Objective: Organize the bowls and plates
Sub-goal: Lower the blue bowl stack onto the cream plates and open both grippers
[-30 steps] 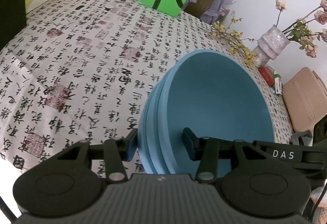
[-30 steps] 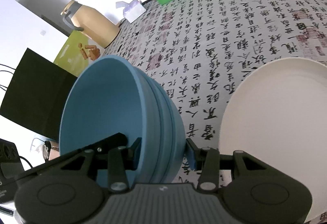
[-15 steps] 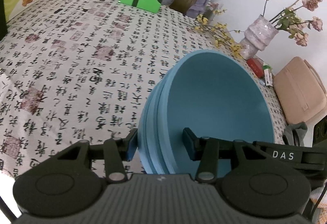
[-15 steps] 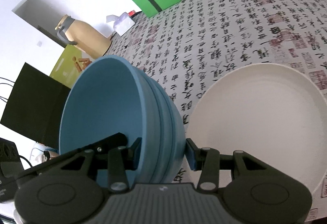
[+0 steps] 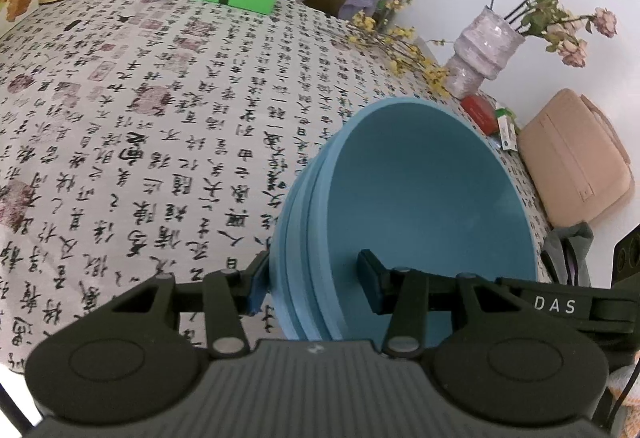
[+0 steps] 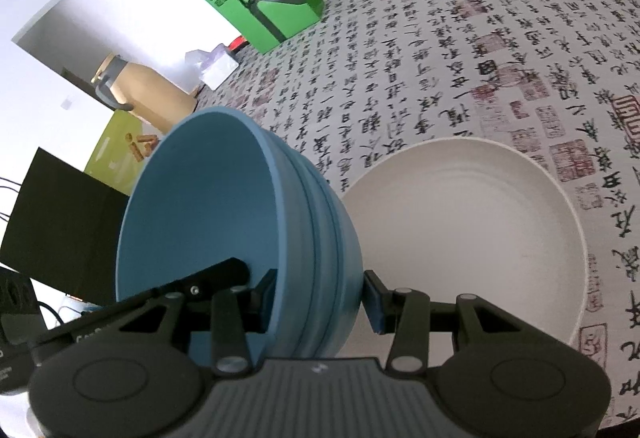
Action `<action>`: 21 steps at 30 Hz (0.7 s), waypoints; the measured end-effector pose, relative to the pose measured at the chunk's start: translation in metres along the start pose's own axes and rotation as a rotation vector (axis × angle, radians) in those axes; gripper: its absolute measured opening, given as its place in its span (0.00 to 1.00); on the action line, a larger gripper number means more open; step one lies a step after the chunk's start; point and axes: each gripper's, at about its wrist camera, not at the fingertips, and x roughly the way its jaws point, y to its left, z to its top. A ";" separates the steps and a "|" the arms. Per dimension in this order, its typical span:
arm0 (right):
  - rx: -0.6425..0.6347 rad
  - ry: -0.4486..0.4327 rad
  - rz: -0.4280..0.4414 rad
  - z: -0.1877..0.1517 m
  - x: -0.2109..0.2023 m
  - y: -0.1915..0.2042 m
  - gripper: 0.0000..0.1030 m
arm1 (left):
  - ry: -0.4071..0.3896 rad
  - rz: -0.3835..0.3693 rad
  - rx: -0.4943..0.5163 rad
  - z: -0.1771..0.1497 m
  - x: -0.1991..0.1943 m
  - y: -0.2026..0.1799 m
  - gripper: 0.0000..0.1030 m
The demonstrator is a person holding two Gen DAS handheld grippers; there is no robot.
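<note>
"How far along?"

"The stack of nested blue plastic bowls [image 5: 420, 198] is already together, left tongs [image 5: 310, 280] and right tongs [image 6: 320, 292] each clenched on its rim, held above the calligraphy-print surface [image 5: 160, 118]."

"What's left?"

"Setting it down, probably by the round white plate [image 6: 472, 230]."

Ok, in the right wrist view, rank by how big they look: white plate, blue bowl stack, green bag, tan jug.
1. white plate and blue bowl stack: about alike, and the bowls sit nearest the lens, so no ranking between them.
2. green bag.
3. tan jug, though both stand far back.
</note>
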 end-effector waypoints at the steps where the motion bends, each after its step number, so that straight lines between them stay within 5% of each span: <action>1: 0.004 -0.003 -0.002 0.000 -0.002 -0.002 0.42 | 0.002 -0.003 0.005 0.000 0.002 -0.003 0.45; 21: 0.074 -0.015 -0.091 -0.002 -0.020 -0.054 0.42 | 0.099 -0.075 0.041 -0.007 0.050 -0.037 0.46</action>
